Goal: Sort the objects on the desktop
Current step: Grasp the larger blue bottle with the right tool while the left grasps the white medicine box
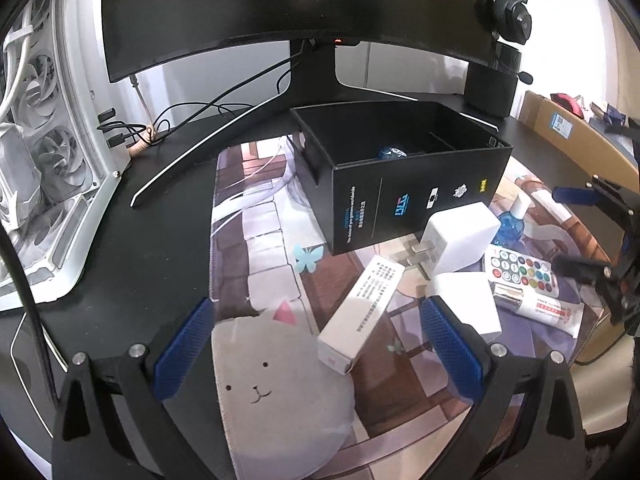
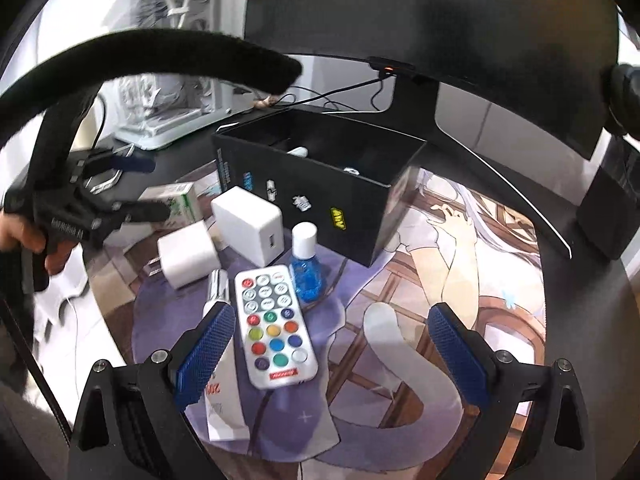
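An open black box (image 1: 404, 168) (image 2: 320, 176) stands on the printed desk mat with small items inside. In front of it lie a long white carton (image 1: 360, 312), a large white charger (image 1: 460, 236) (image 2: 248, 224), a small white charger (image 1: 468, 304) (image 2: 188, 256), a blue bottle (image 1: 512, 228) (image 2: 306, 264), a white remote with coloured buttons (image 1: 520, 272) (image 2: 274, 328) and a white tube (image 1: 540, 308) (image 2: 220, 360). My left gripper (image 1: 320, 344) is open and empty above the carton. My right gripper (image 2: 332, 352) is open and empty above the remote.
A curved monitor (image 1: 296, 4) on a V-shaped stand (image 1: 224, 140) stands behind the box. A white PC case (image 1: 44, 152) is at the left. A headset (image 1: 512, 8) and a cardboard box (image 1: 560, 128) are at the right. A grey cat-face wrist rest (image 1: 276, 380) lies near.
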`<state>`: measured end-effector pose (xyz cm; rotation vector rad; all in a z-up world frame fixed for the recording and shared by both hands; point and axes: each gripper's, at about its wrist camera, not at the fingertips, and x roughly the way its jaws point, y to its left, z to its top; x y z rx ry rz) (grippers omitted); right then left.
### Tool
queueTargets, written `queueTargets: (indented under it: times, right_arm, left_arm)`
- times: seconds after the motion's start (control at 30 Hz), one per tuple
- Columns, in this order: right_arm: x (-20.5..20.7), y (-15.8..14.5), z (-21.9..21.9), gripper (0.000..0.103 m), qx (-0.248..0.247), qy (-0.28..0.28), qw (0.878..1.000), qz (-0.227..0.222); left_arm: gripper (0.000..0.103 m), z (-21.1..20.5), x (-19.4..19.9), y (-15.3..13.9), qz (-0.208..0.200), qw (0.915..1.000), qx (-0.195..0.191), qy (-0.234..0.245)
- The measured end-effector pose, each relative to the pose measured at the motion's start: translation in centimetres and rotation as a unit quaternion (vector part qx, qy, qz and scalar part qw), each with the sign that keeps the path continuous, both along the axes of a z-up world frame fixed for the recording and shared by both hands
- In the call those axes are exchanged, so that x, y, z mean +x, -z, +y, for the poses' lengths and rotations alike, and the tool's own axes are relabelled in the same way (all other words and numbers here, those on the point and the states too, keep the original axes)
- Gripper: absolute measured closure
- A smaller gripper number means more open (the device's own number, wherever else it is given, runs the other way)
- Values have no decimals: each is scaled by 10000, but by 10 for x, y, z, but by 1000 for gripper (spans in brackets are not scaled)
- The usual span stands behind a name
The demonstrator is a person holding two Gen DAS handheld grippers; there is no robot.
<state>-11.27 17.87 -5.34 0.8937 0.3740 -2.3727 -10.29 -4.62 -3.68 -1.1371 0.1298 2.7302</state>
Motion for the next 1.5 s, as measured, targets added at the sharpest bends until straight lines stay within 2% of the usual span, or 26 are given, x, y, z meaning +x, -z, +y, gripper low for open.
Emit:
queueTargets:
  times: [0.17,0.23,0.27,0.53,0.6,0.77,0.93,0.97,1.0,1.07,1.4,1.5]
  right_arm:
    - [-10,0,-5,8,25,44,10000,36]
    - [-14,2,-9,17,51,22,10000,26]
    - [-17,4,-12,25,76,-16,10000,-31]
    - [-26,12,-23,29,192,-150,9996,-139]
    - [-29,12,-25,35,192,-144,9996,-148]
    - [-35,16,-28,43,239,-190,9992,-246]
    - [-35,16,-29,59,95,-285,9988,-397]
    - [-34,16,-30,65,114,-297,9988,-371]
    - [-33,16,-30,77,108,-307,9988,-375]
    - [-32,15,-32,85,79,-332,9986,-408]
    - [-32,16,-30,86,10,-265,9990,-349]
    - [-30,15,-29,86,16,-245,9993,-284]
  left_arm:
    - [0,-3,-2,3,-56,10000,5,-31]
    - [0,-5,-3,5,-97,9999,7,-47]
    - [0,-5,-4,6,-111,9999,11,-45]
    - [0,-6,-4,8,-148,9999,24,-3]
    - [0,-7,-5,9,-159,9999,30,-11]
    - [0,-9,-5,8,-153,9999,54,-18]
    - [0,-9,-5,9,-174,9998,71,-6]
    - [0,-9,-5,9,-175,9998,75,2]
    - [0,-9,-5,8,-174,9998,77,7]
    - [0,-8,-5,8,-169,9998,84,18]
    - [0,-6,-3,8,-139,9998,81,71]
    - [5,-5,-2,9,-126,9998,94,117]
